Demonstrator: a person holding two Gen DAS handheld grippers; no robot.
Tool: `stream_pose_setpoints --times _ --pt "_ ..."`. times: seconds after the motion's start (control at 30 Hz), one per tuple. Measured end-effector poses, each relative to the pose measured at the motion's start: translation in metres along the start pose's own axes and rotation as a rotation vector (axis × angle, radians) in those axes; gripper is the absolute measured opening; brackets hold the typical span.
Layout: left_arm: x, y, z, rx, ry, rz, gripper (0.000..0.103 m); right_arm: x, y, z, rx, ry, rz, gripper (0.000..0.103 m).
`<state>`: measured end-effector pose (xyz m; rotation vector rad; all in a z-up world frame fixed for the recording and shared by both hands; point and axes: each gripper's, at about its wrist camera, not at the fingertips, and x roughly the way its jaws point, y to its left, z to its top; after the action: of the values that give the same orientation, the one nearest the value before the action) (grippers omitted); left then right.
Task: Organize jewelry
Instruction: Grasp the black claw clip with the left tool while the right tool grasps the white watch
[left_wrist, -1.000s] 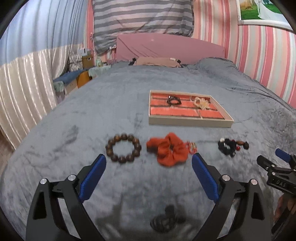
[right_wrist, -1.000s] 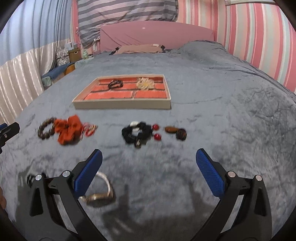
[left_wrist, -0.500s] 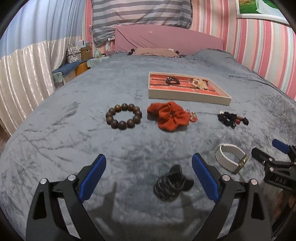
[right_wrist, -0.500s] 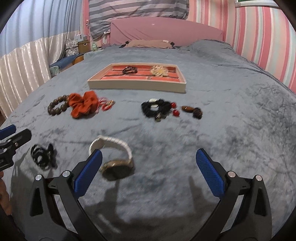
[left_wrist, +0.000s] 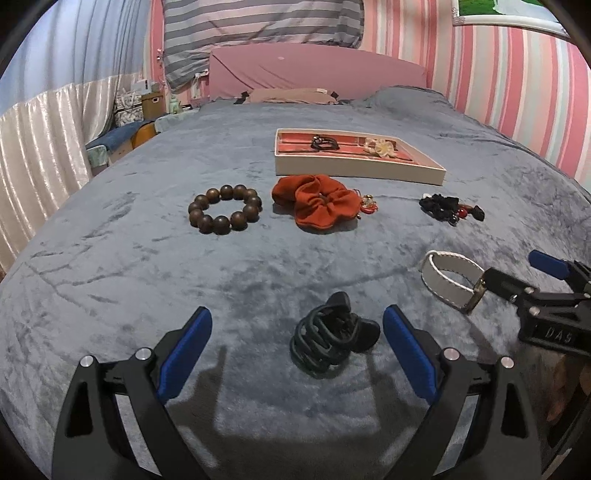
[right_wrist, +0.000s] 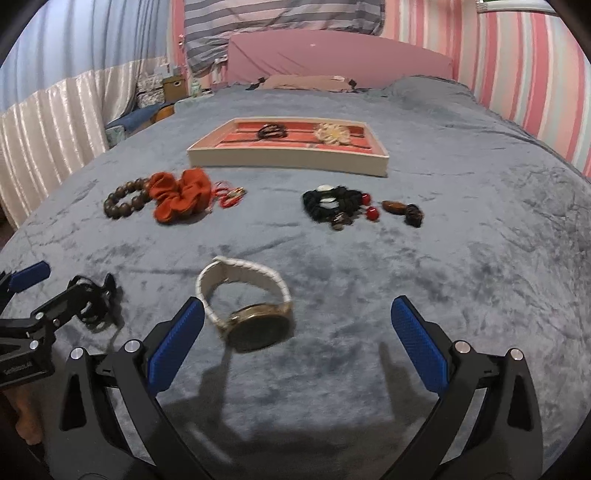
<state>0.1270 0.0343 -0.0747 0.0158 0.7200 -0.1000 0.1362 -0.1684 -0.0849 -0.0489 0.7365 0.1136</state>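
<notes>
Left hand-held gripper (left_wrist: 297, 332), jaws spread wide and empty, frames a dark hair claw (left_wrist: 332, 341) low in the frame on the grey bedspread (left_wrist: 147, 258). Right hand-held gripper (right_wrist: 297, 338), likewise wide open and empty, has a white-strapped watch (right_wrist: 245, 295) just beside its left finger. Mid-frame lie a wooden bead bracelet (left_wrist: 224, 208) and orange scrunchie (left_wrist: 319, 201); the tray (left_wrist: 354, 171) sits above them.

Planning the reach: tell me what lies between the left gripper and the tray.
In the left wrist view, from the open left gripper toward the tray: the dark hair tie between its fingers, bare blanket, then the orange scrunchie before the tray.
</notes>
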Motion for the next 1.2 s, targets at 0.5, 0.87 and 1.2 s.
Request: stream_pose_setpoints --times 0.5,0.87,1.2 --pt "0.021 0.007 -0.005 -0.023 0.06 -0.068 0.091 0.031 0.013 -0.001 -0.018 0.087 0.023 0.099" --pt "0.032 0.003 -0.002 0.012 0.09 -0.094 0.075 0.048 0.016 0.007 -0.01 0.117 0.047 0.087" --pt "0.03 -0.004 0.001 0.059 0.075 -0.139 0.044 0.049 0.021 0.008 -0.02 0.118 0.103 0.054"
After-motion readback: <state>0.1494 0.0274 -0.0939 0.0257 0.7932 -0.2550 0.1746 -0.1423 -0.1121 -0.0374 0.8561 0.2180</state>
